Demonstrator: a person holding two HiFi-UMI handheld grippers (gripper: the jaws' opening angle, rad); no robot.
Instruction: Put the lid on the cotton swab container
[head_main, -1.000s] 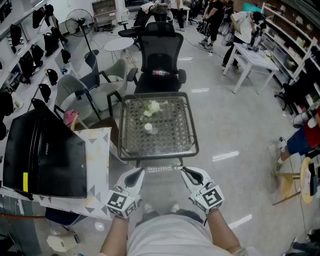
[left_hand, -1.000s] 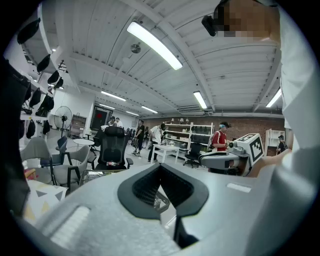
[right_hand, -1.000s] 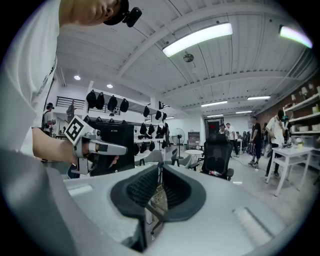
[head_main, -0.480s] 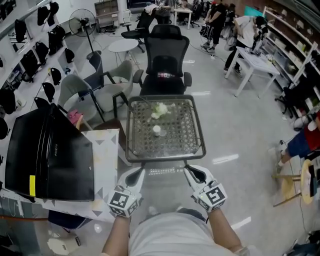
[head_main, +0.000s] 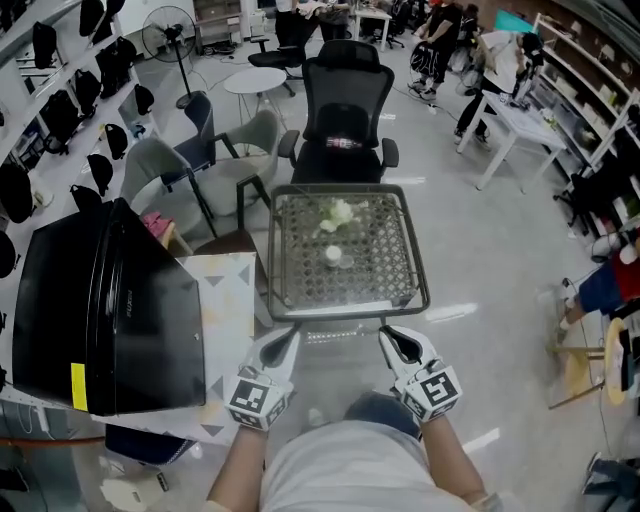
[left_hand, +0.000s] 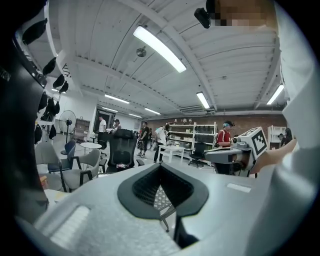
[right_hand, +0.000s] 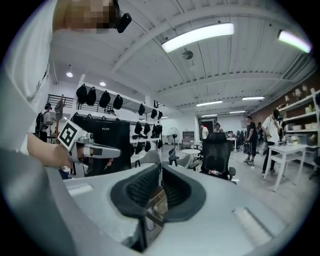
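- A big black case fills the left side of the head view. It sits on a pale board with grey shapes.
- A black office chair stands at the top middle, just behind the little table.
- The little table is in the middle of the frame. Its top is a see-through grid with a dark rim.
- Two grey chairs stand at the upper left, near a round white table.
- The left gripper is at the bottom, left of middle, and points up at the near edge of the little table. Its fingers are pressed together with nothing between them.
- The right gripper is at the bottom, right of middle, and points the same way. Its fingers are together too and hold nothing.
- A pale white and green clump lies on the far half of the table top (it is too small to tell what is in it).
- A small round white tub, which looks like the cotton swab container, stands near the middle of the table top, well apart from both grippers. I cannot tell if its lid is on.
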